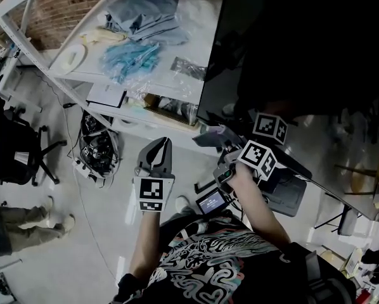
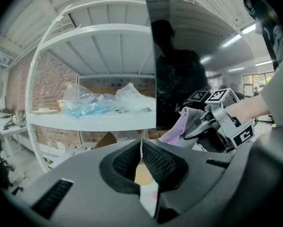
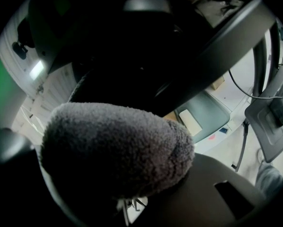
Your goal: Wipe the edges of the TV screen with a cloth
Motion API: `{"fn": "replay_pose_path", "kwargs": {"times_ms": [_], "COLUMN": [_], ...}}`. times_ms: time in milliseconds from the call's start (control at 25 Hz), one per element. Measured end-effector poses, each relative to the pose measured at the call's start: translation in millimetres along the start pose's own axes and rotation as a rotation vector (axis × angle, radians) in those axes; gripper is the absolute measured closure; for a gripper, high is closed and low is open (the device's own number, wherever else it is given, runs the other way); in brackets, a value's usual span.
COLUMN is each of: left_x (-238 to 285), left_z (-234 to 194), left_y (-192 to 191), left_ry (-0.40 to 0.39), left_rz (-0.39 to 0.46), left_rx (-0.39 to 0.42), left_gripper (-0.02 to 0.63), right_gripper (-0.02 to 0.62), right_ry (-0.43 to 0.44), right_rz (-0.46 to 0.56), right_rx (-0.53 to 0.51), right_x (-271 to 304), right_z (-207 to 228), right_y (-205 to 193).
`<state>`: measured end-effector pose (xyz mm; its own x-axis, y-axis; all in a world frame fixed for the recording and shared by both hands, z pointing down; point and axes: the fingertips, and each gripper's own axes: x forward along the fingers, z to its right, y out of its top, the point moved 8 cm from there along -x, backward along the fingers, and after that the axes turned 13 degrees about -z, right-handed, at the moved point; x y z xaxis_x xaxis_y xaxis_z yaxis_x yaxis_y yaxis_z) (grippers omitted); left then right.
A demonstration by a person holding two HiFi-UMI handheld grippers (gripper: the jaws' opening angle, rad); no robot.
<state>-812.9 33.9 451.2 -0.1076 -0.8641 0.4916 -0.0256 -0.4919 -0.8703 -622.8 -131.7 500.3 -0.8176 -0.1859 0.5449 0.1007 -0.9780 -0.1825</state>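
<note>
Right claw [image 1: 222, 149] grips cloth [image 3: 118, 148]; TV screen [image 1: 291, 49] bottom edge runs diagonally.

My TV screen [image 1: 291, 49] is a large, glossy black panel, standing upright, dark and reflective; my cloth [image 3: 118, 145] is a grey, fleecy wad, bunched and clamped in my right gripper [image 1: 222, 143], close by the screen's lower corner.

Brick wall [image 2: 51, 79], white metal shelving [image 2: 99, 123], pale floor [image 1: 94, 233], black office chair [image 1: 18, 147]

Dim overall; fisheye edge vignetting; ceiling strip lights [image 2: 236, 34] glare.
</note>
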Motion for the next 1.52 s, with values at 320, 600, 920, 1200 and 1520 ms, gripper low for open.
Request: {"fn": "replay_pose_path", "kwargs": {"times_ms": [320, 600, 920, 1200, 1520], "left_x": [-6, -3, -2, -4, -11], "left_z": [-19, -29, -34, -32, -40], "left_y": [-7, -9, -10, -15, -22], "left_ry": [0.019, 0.022, 0.021, 0.016, 0.030], "left_rz": [-0.002, -0.001, -0.001, -0.011, -0.022], "left_rx": [-0.009, -0.013, -0.016, -0.027, -0.039], "left_gripper": [0.580, 0.580, 0.580, 0.580, 0.580], "right_gripper": [0.526, 0.526, 0.526, 0.526, 0.526], "right_ry": [0.019, 0.021, 0.020, 0.013, 0.045], "right_rz": [0.033, 0.043, 0.062, 0.048, 0.018], "right_rx": [0.039, 0.045, 0.072, 0.041, -0.032], "right_x": [17, 28, 34, 48, 56], "right_z": [-9, -15, -18, -28, -41], "right_y": [-7, -9, -11, -11, -22]}}
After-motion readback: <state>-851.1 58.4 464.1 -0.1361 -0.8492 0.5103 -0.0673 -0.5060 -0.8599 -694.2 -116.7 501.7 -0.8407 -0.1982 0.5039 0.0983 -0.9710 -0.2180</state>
